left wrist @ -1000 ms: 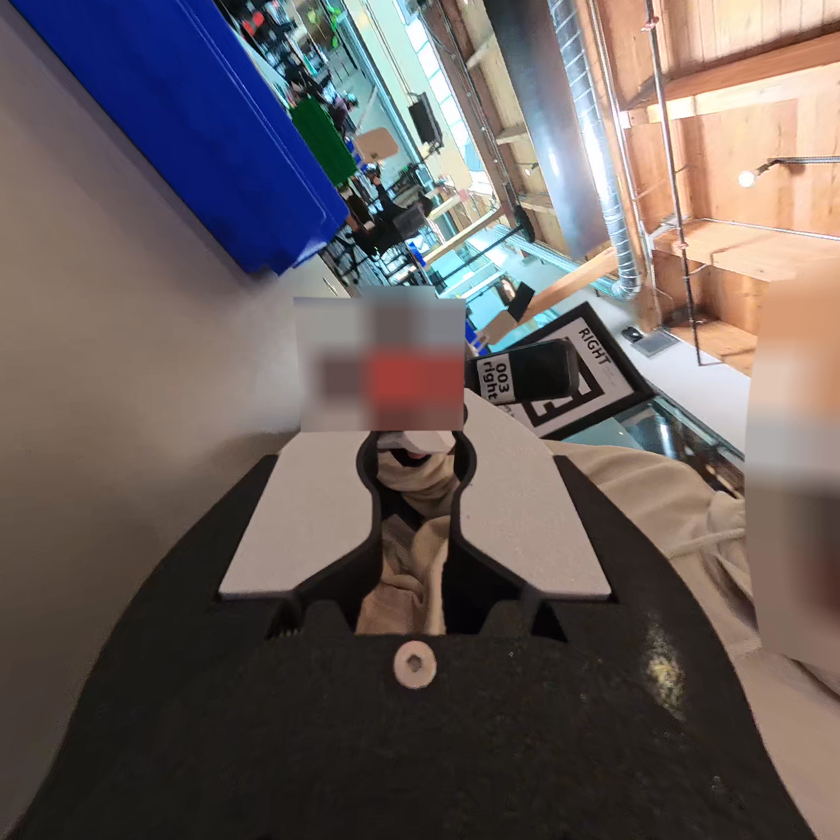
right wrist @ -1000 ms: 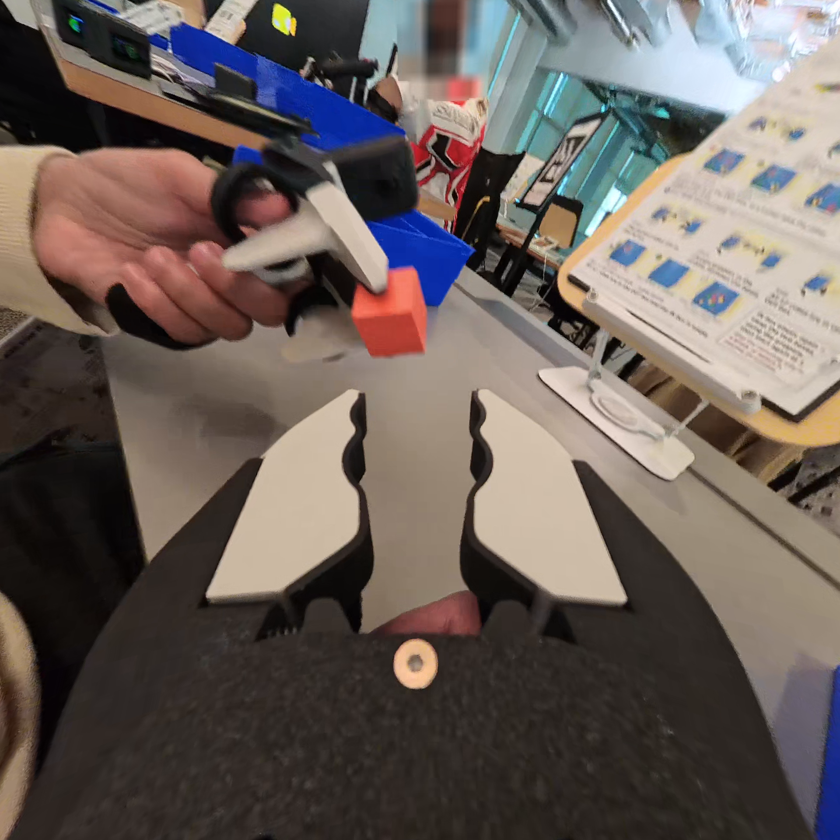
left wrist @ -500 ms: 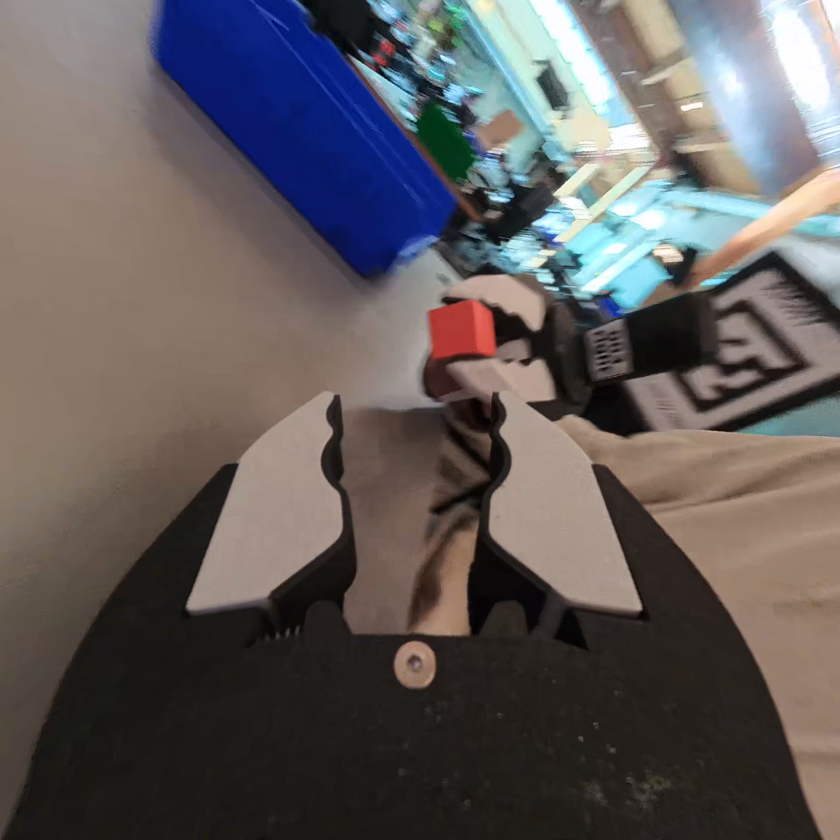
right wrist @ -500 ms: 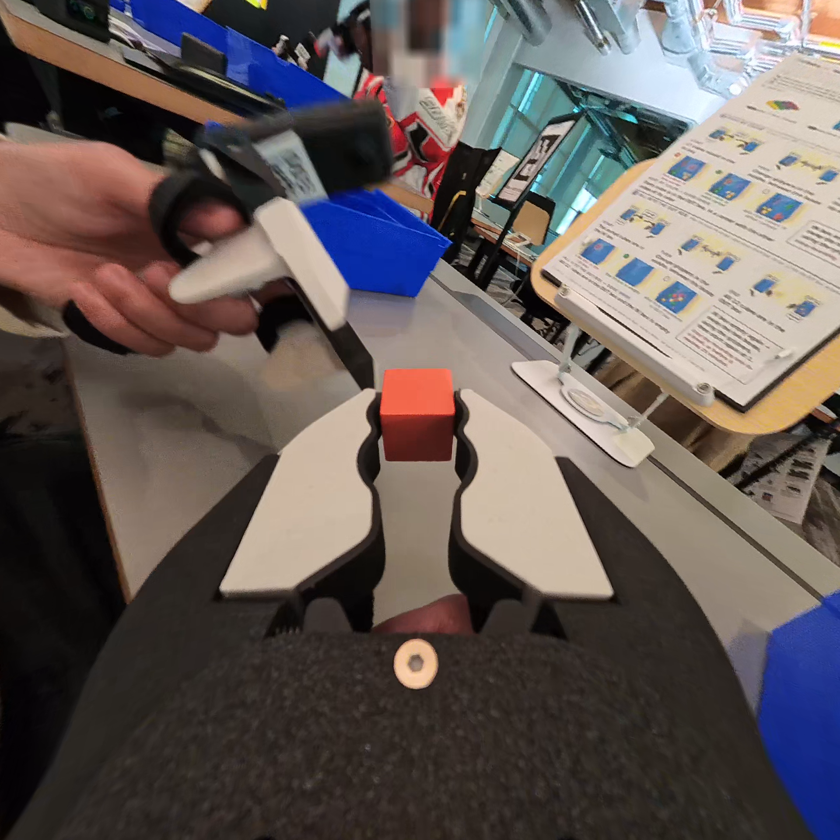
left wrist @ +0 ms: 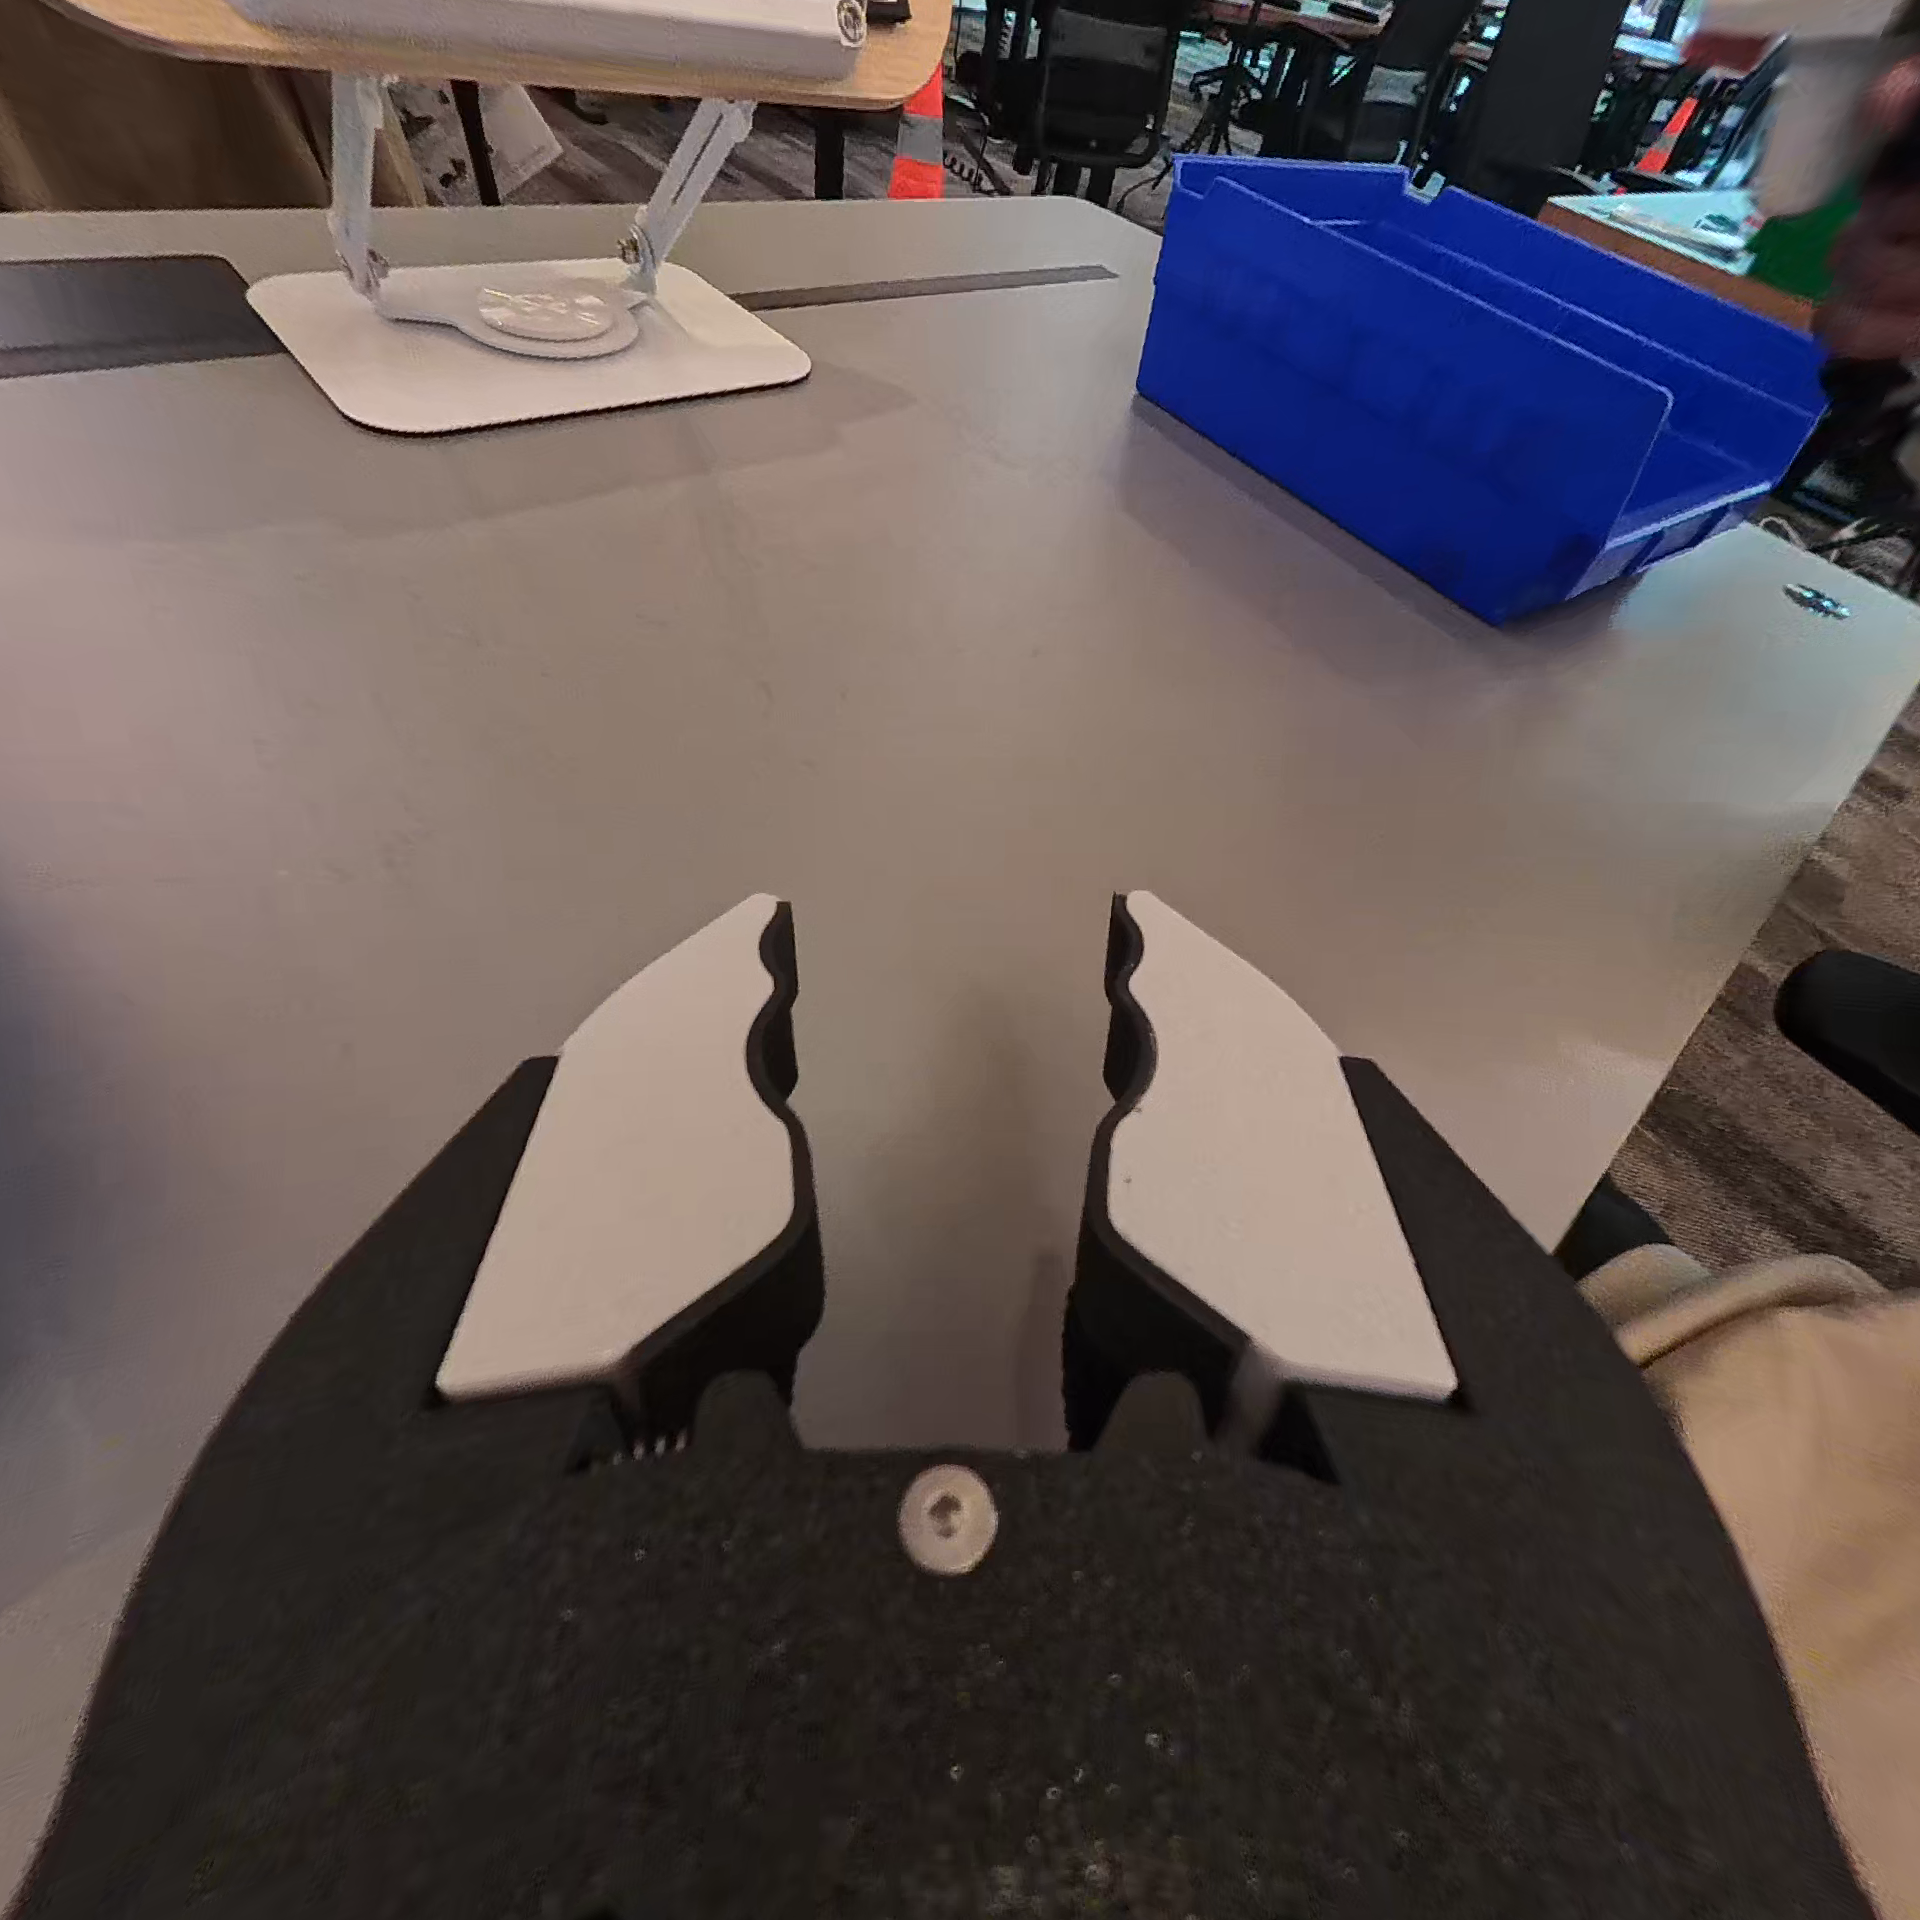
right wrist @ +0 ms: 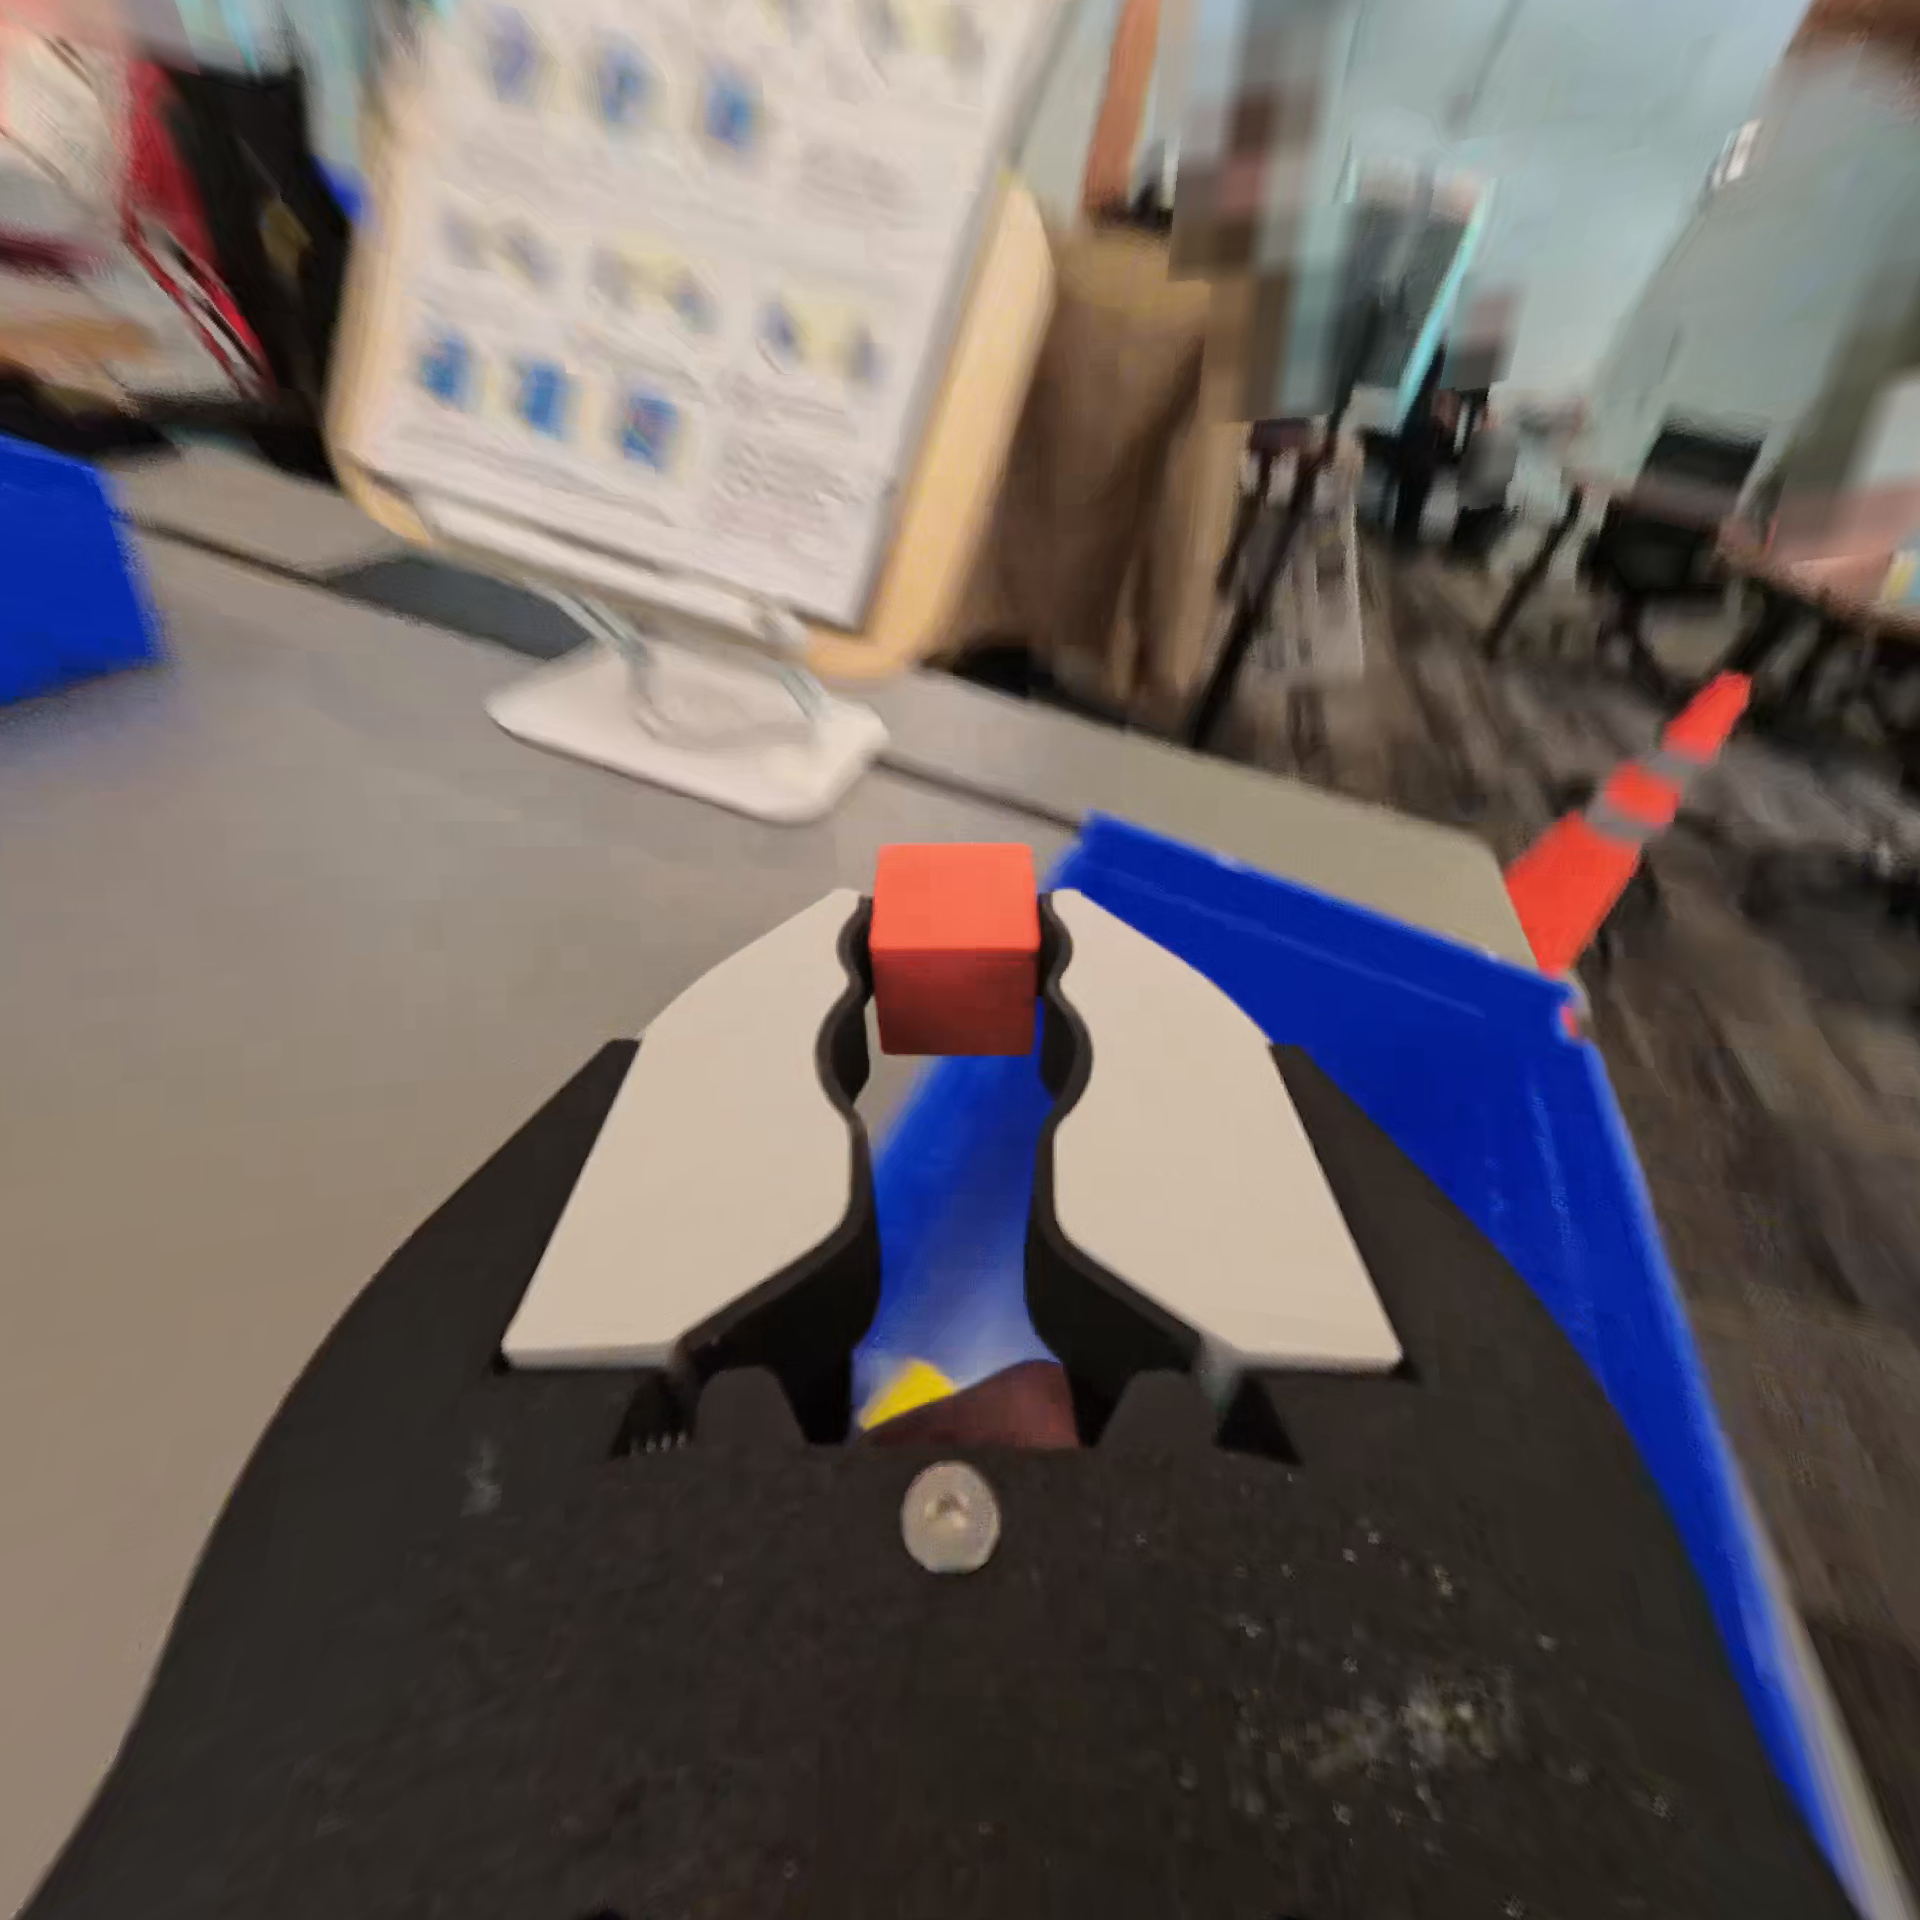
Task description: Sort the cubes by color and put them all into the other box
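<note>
My right gripper [right wrist: 954, 940] is shut on a red cube [right wrist: 954, 948] held at its fingertips, above the edge of a blue box [right wrist: 1403, 1091] on the right of the grey table [right wrist: 312, 935]. A yellow cube [right wrist: 902, 1392] shows low between the fingers, inside that box. My left gripper [left wrist: 948, 920] is open and empty above the bare grey table [left wrist: 727, 675]. Another blue box [left wrist: 1455, 374] stands at the table's far right in the left wrist view; its inside is hidden. The right wrist view is blurred.
A white stand [left wrist: 530, 332] carrying a wooden board with an instruction sheet [right wrist: 644, 270] sits at the back of the table. A second blue box corner [right wrist: 62, 582] shows at left. An orange cone [right wrist: 1621, 821] stands on the floor. The table edge runs along the right. My right fingertips sit around 40 centimeters from my left ones.
The red cube passed from my left gripper to my right, which closed on it and swung over the blue box. My left gripper opened and turned away toward the table.
</note>
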Available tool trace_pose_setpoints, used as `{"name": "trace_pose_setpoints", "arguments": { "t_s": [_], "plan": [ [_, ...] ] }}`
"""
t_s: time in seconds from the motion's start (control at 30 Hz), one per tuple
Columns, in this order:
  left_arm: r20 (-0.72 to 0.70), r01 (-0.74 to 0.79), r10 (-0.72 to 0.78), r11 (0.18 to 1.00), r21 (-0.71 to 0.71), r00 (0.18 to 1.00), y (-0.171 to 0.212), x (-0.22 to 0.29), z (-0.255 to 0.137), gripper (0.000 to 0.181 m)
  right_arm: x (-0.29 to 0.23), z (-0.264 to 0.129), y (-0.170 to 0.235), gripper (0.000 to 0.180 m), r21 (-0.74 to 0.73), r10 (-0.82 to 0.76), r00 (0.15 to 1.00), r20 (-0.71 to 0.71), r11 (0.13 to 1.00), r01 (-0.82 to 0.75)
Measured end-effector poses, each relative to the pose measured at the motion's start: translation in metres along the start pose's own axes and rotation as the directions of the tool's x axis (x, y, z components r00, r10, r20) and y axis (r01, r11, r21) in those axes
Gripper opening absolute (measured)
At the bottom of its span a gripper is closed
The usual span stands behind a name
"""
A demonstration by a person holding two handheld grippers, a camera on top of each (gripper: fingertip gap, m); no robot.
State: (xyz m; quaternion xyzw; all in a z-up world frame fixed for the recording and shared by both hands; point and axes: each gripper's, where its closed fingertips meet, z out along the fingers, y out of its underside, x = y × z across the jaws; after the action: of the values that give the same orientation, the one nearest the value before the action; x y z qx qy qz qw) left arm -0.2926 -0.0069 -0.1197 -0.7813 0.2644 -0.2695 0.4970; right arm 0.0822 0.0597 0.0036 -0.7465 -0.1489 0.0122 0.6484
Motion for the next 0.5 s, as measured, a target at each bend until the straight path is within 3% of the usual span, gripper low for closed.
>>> {"name": "trace_pose_setpoints", "arguments": {
  "t_s": [0.1,0.23,0.33,0.5],
  "plan": [
    [-0.016,-0.012,0.012,1.000,-0.010,1.000,-0.001,0.004,0.003,0.057,0.064,0.065,0.056,0.029,-0.318,0.059,0.998,0.025,0.947,-0.048],
    [-0.002,-0.057,0.057,0.998,-0.033,0.998,0.000,0.005,0.006,0.057,0.081,0.142,0.131,0.030,-0.602,0.131,0.987,0.091,0.797,-0.050],
    [0.000,-0.076,0.076,0.996,-0.040,0.997,0.001,0.007,0.007,0.057,0.077,0.170,0.165,0.030,-0.696,0.140,0.986,0.095,0.717,-0.034],
    [0.006,-0.107,0.108,0.993,-0.055,0.994,0.005,0.009,0.006,0.057,0.067,0.179,0.178,0.032,-0.726,0.208,0.974,0.091,0.683,-0.078]
  ]
}}
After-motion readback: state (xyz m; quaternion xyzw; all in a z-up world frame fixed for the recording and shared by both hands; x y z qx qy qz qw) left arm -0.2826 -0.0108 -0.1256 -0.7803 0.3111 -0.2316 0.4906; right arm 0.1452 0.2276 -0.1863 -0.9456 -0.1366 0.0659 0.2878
